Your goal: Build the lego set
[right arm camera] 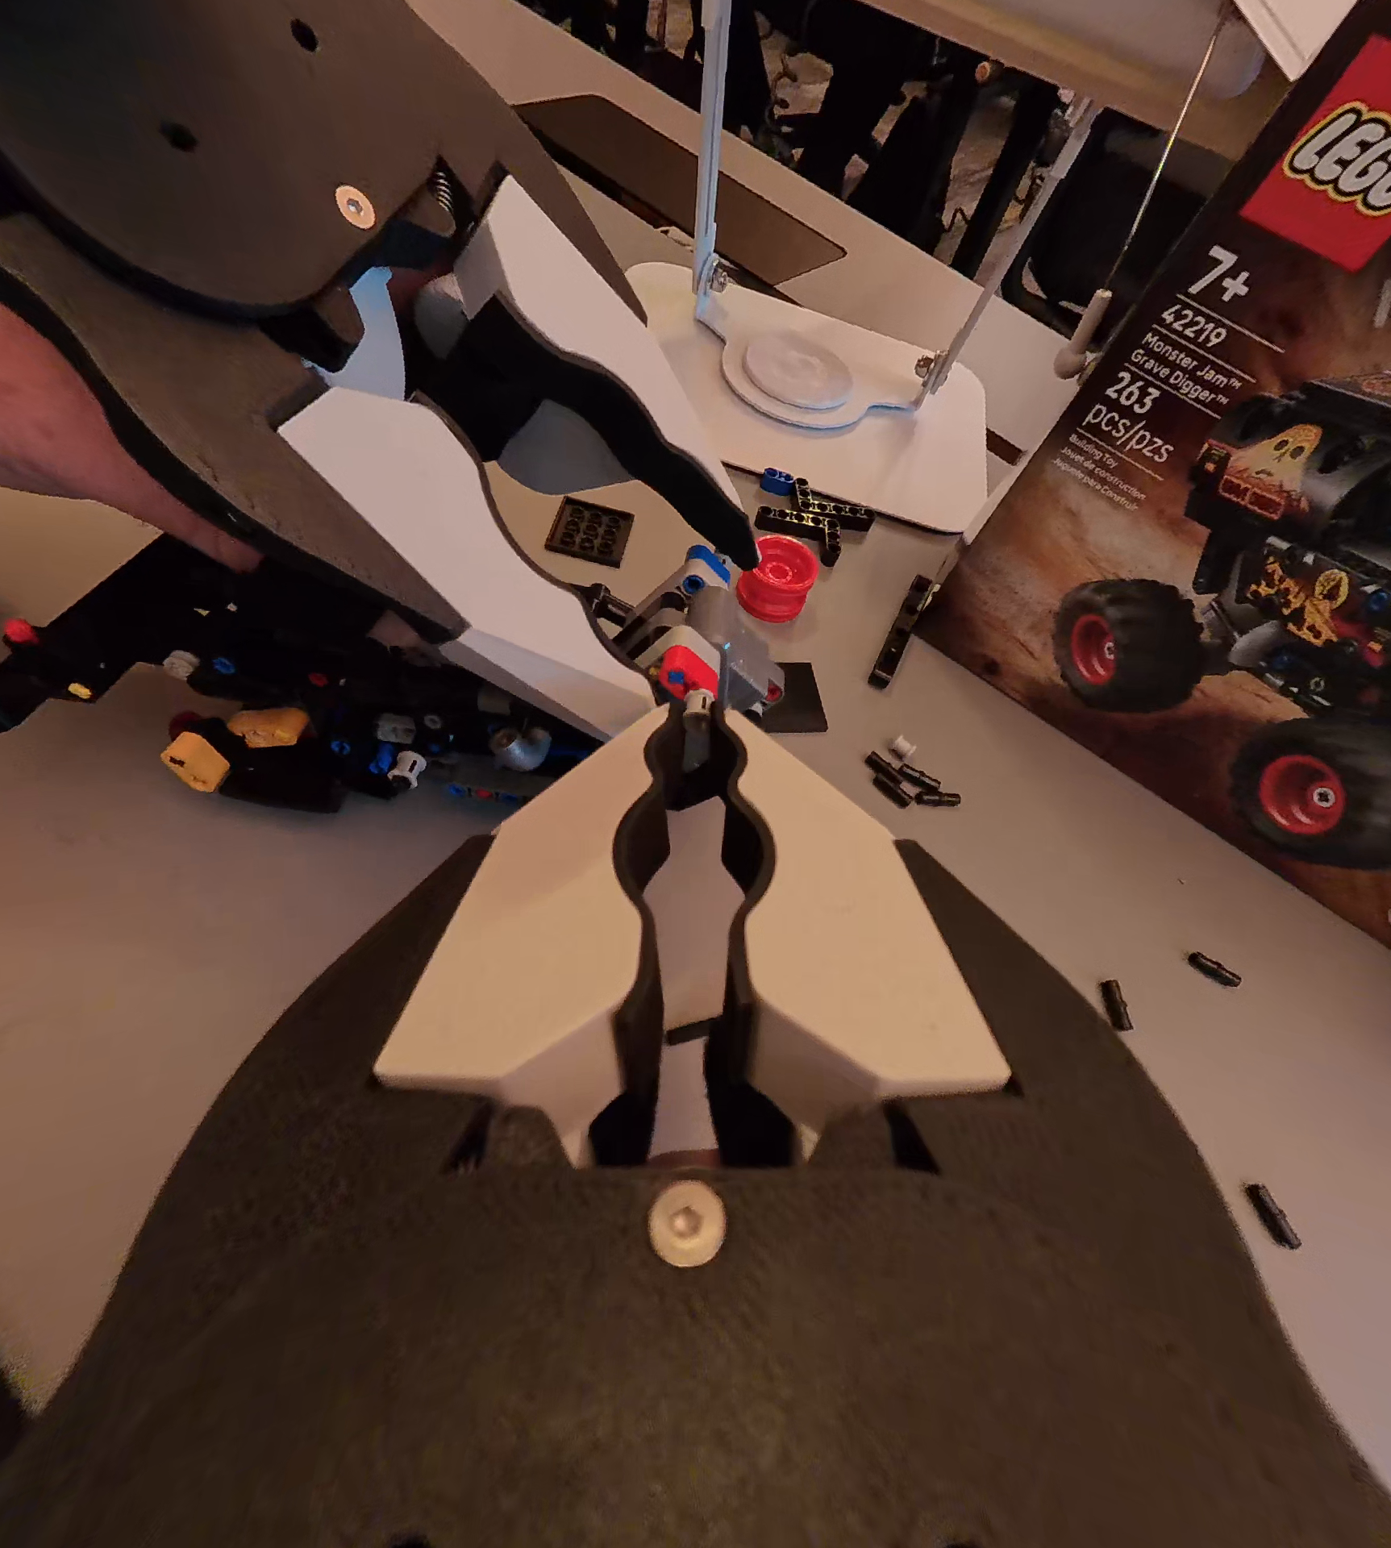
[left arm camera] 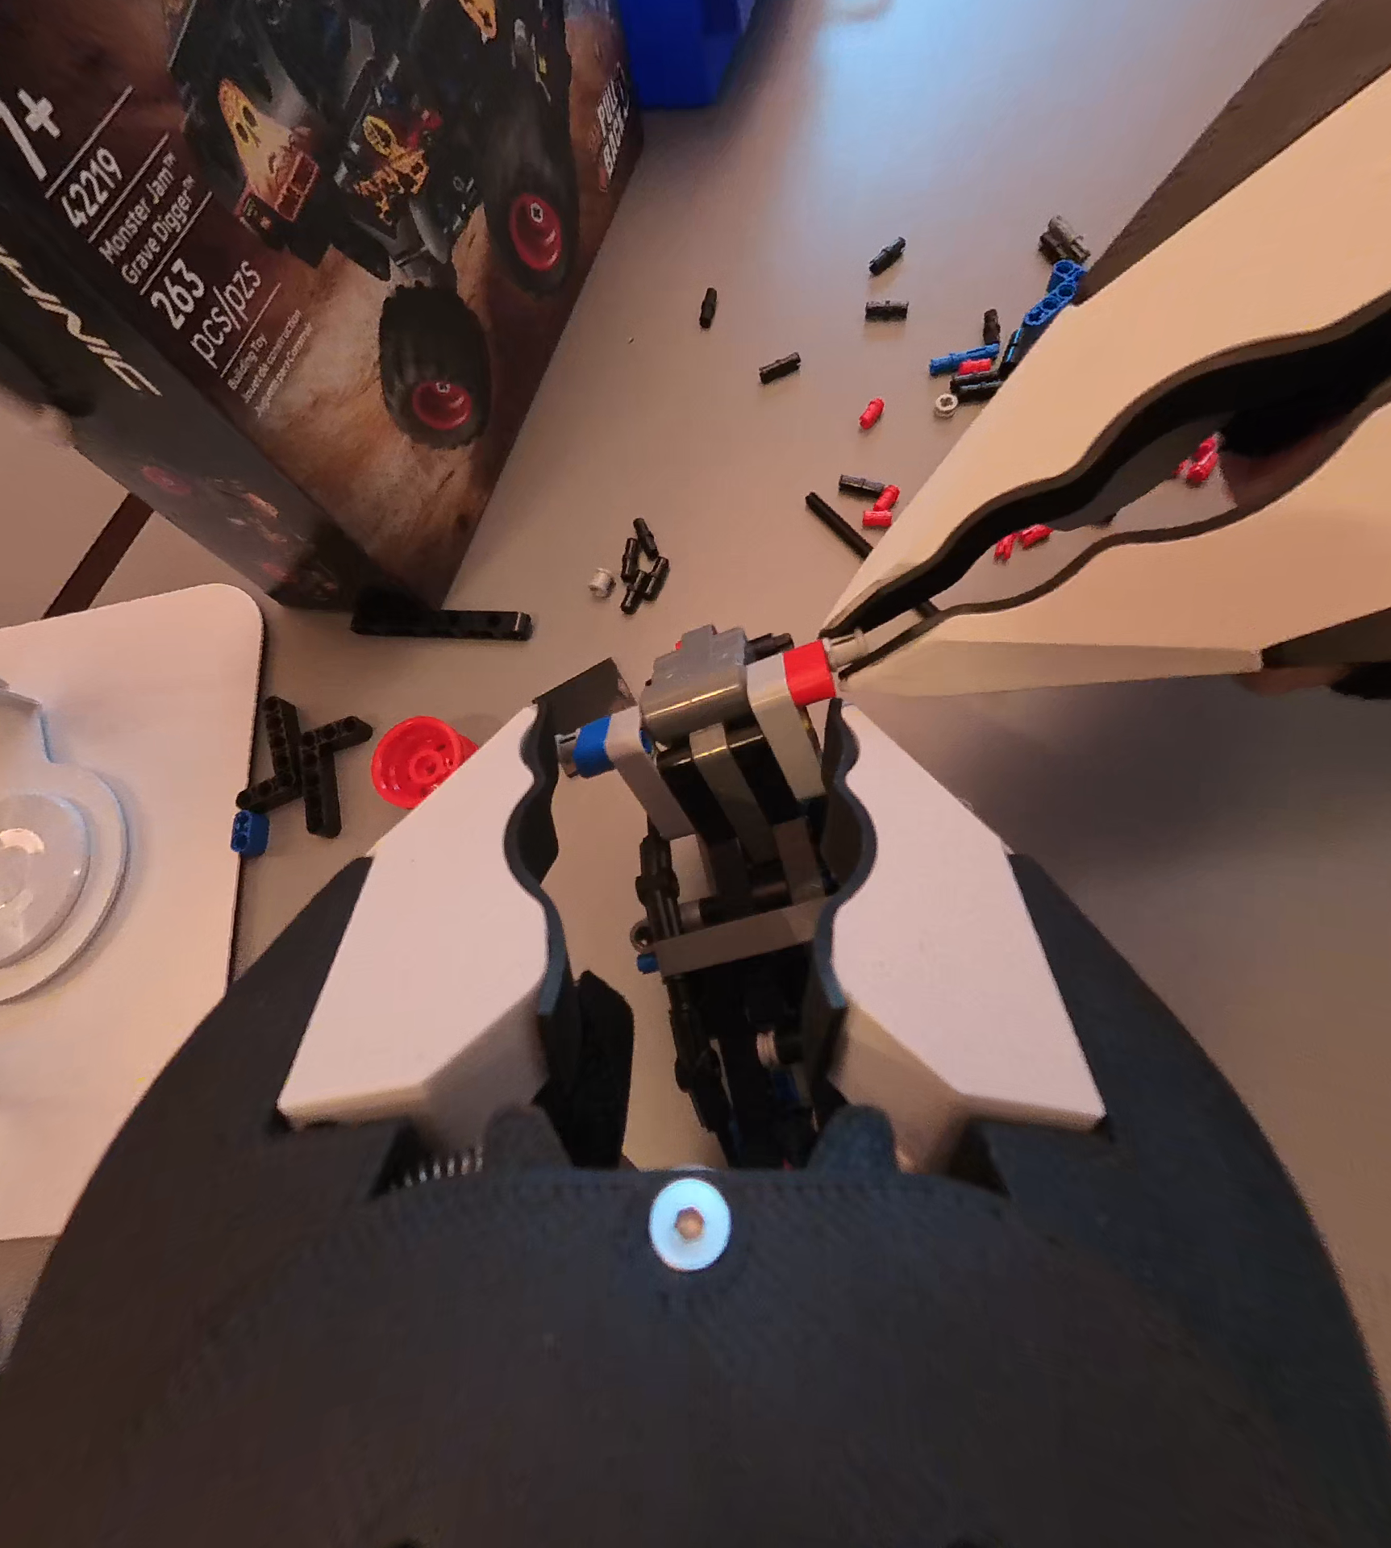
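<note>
- Since the lamp base stands at the far left, its light falls on the work; black beams and a red hub lie just beside it, within reach.
- Behind them the box stands upright, picture toward the builder, likely for reference.
- At centre, the left gripper is clamped around the assembly, holding it off the table so its upper end sticks out free.
- From the right, the right gripper pinches a grey axle at its tips, the axle's end at the red bush on the assembly; it looks like an insertion along that hole's line.
- Farther right, loose pins lie scattered on the table, apart from the work.
</note>
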Available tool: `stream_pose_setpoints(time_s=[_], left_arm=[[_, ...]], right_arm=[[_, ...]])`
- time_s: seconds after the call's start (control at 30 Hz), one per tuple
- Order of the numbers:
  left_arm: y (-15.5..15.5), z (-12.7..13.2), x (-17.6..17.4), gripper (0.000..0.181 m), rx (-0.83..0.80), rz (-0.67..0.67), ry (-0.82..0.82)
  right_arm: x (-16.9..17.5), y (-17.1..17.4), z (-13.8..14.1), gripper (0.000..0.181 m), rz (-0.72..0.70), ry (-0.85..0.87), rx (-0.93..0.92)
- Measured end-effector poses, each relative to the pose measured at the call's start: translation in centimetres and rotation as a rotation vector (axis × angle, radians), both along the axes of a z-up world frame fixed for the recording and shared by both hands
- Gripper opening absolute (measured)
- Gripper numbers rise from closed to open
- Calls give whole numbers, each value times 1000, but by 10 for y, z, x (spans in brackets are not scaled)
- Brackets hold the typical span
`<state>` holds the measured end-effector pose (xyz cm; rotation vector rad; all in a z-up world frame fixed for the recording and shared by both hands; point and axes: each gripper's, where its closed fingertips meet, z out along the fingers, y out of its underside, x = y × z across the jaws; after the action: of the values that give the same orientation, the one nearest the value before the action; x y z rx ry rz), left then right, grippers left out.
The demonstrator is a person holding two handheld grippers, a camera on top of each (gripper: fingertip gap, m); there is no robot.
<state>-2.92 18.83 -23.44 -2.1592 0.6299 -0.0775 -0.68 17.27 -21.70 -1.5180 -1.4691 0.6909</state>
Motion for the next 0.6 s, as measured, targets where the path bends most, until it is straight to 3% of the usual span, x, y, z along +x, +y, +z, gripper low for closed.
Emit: stream_pose_setpoints(time_s=[0.17,0.33,0.43,0.6], left_arm=[[0,1,4,57,14,-27,24],[-3,11,-1,80,6,-34,5],[-6,1,-5,92,-62,-36,-23],[-1,-3,-6,97,-55,-8,-26]], right_arm=[[4,0,-1,4,8,19,11],[11,0,-5,4,20,26,-6],[12,-1,-5,4,21,39,-22],[11,-4,-4,4,25,42,-17]])
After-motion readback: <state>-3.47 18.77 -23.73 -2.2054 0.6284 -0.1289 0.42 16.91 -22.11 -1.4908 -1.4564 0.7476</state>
